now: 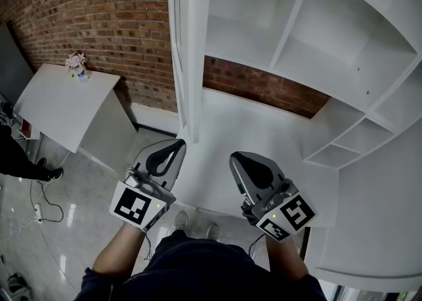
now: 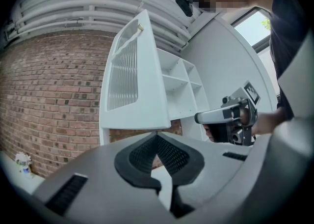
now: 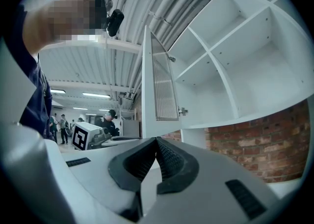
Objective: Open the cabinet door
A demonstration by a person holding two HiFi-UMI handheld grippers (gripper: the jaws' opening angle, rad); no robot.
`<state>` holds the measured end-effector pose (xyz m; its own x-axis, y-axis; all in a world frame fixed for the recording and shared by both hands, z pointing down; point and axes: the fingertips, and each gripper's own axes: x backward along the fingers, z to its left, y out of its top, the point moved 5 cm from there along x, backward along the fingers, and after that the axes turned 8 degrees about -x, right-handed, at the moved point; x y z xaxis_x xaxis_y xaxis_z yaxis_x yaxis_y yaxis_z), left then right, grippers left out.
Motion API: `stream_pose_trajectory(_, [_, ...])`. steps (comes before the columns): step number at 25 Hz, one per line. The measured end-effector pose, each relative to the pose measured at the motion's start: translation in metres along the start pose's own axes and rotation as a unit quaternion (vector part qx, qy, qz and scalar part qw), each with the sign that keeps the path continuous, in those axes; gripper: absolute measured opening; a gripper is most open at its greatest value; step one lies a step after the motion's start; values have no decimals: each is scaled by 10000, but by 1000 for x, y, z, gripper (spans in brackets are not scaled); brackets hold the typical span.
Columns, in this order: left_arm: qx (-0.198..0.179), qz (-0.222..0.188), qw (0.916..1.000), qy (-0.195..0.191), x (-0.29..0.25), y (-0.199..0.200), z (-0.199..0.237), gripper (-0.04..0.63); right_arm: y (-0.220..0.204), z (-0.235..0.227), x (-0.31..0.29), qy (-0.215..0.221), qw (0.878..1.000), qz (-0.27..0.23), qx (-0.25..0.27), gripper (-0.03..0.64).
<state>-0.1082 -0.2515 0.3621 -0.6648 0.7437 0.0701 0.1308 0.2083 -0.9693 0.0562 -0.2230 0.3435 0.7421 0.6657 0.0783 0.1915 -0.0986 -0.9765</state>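
White cabinet door (image 1: 190,42) wide open

No words, numbers or brand names are readable anywhere. The only signs are black-and-white square code markers. One is on the cube (image 1: 137,206) of the left gripper (image 1: 177,145), another on the cube (image 1: 290,216) of the right gripper (image 1: 235,160).

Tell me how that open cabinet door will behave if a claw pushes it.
The cabinet door probably swings easily rather than flexing: it hangs open on a hinge and looks like rigid board. Its ribbed panel may be glass, so possibly fragile if struck.
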Motion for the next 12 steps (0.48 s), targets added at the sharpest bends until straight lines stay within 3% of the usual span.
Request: stream_pose_trajectory(12, [-34, 2, 10000, -25, -4, -2, -2, 6, -1, -2, -1, 36, 10000, 3, 18, 25])
